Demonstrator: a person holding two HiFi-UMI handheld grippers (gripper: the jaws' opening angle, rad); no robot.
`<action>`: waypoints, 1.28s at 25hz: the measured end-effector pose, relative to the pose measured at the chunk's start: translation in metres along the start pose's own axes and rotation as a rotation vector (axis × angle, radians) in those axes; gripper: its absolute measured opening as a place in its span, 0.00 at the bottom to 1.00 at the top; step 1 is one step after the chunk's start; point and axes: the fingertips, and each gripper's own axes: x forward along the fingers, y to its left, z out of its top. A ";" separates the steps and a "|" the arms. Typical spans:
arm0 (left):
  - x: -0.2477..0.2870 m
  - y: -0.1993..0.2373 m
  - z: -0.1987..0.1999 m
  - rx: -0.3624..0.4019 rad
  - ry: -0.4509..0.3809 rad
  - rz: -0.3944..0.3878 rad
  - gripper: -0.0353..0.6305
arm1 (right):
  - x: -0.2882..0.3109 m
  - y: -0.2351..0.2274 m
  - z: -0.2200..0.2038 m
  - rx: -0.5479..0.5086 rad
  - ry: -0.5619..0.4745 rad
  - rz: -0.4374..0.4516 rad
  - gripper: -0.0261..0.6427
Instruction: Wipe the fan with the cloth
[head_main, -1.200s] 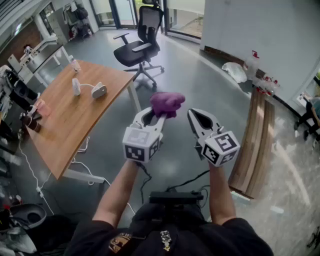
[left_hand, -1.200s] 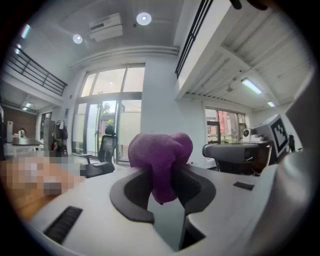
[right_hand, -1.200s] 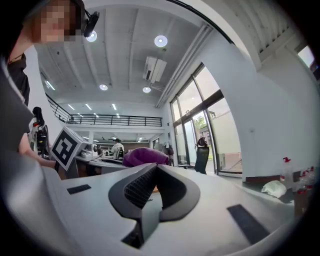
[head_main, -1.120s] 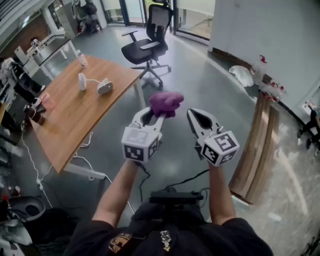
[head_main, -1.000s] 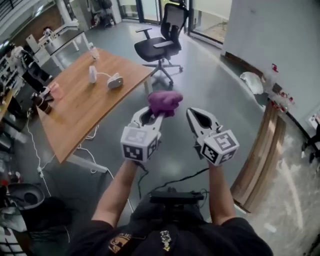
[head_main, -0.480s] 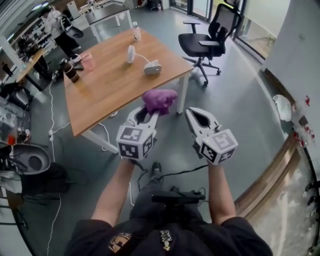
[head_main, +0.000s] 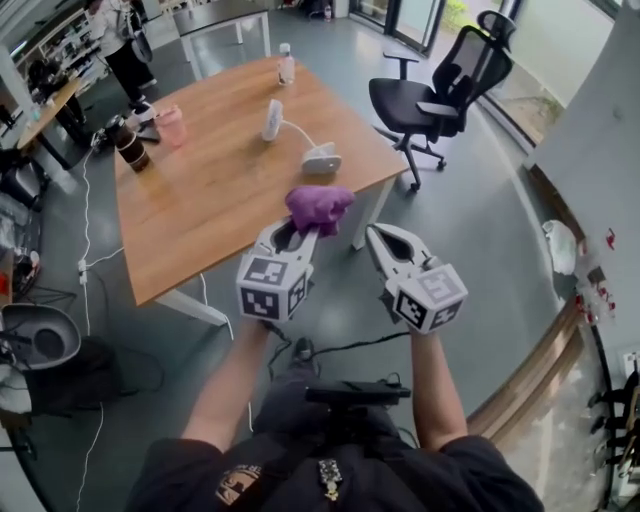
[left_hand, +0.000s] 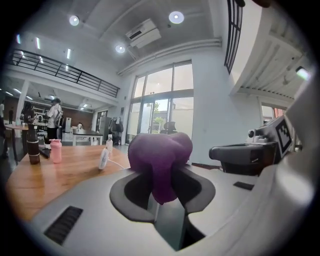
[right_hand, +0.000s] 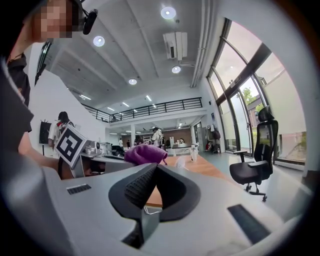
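Wooden table (head_main: 200, 210) stands ahead of both grippers. Left gripper (head_main: 298, 232) is clamped on the purple cloth (head_main: 318, 207); right gripper (head_main: 378, 236) has its jaws together, empty. On the table stand the white fan (head_main: 271, 119), a bottle (head_main: 287, 65) and a pink cup (head_main: 171, 125), contents not visible

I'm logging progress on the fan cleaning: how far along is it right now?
Done: the cloth is picked up, pinched in the left tongs. In hand: it is held in the air near the table, with the right tongs shut and empty. Left: the fan stands on the table, apart from the cloth, so all the wiping remains.
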 end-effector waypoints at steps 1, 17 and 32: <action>0.010 0.014 0.000 -0.004 0.009 -0.002 0.20 | 0.017 -0.004 0.001 -0.002 0.009 -0.001 0.05; 0.140 0.133 -0.002 -0.004 0.117 0.024 0.20 | 0.166 -0.094 0.007 -0.026 0.060 -0.012 0.05; 0.244 0.194 -0.031 -0.046 0.284 0.253 0.20 | 0.285 -0.203 -0.089 -0.200 0.370 0.241 0.19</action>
